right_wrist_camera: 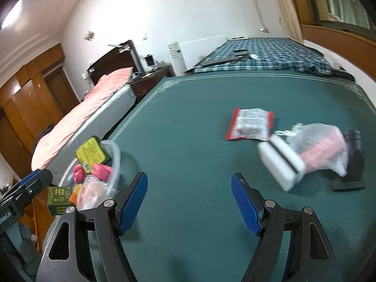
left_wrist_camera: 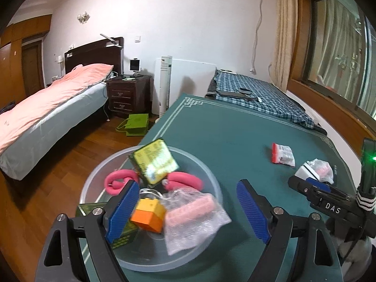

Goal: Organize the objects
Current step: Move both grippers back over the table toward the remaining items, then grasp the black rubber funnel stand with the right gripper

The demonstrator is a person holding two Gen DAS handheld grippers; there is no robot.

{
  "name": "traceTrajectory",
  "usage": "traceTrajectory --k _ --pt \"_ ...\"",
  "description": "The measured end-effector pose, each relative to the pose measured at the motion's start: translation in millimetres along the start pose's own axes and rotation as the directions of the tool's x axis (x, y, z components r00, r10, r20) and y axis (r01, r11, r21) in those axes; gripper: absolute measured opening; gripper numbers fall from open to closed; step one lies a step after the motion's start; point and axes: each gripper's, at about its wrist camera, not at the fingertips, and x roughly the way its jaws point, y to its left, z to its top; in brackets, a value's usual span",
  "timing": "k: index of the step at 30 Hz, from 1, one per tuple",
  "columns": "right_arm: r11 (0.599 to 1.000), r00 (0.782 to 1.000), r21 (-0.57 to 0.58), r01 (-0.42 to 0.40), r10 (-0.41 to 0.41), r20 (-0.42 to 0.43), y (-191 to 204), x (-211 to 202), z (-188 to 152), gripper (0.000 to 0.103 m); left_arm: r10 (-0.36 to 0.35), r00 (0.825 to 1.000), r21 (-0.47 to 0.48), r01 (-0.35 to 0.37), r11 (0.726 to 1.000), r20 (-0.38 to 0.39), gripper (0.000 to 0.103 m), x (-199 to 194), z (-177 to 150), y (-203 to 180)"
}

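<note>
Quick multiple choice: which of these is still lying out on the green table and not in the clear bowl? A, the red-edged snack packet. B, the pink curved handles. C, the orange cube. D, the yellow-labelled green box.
A: the red-edged snack packet lies flat on the green table, well apart from the clear bowl, which holds the orange cube, the pink curved handles and the yellow-labelled green box.

free: bare green desk [right_wrist_camera: 188, 122] centre and far half | blocked left: filled clear bowl [right_wrist_camera: 115, 164] | blocked right: red-edged packet [right_wrist_camera: 251, 123], white block [right_wrist_camera: 279, 166], bubble-wrap bag [right_wrist_camera: 322, 145]
</note>
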Motion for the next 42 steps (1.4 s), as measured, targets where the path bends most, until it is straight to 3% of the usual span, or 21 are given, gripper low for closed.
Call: traceTrajectory --k 15,24,39,42 --pt "0.981 0.988 0.125 0.148 -0.153 0.032 -95.6 -38.8 -8.6 0.075 -0.084 0.996 0.104 0.086 0.991 -0.028 0.089 10.2 -1.9 -71.2" --pt "0.946 0.959 0.184 0.268 -0.280 0.041 -152.1 -55.4 -6.3 0.075 -0.120 0.991 0.151 0.127 0.980 -0.055 0.090 19.1 -5.7 -105.4" --pt "0.926 0.934 0.125 0.356 -0.356 -0.021 -178.3 -7.2 12.6 0.075 -0.138 0.986 0.186 0.154 0.970 -0.096 0.090 36.0 -11.7 -133.3" --pt "0.924 0.932 0.117 0.363 -0.362 -0.033 -179.9 -1.5 12.9 0.069 -0.138 0.985 0.187 0.155 0.970 -0.103 0.090 40.0 -12.0 -135.1"
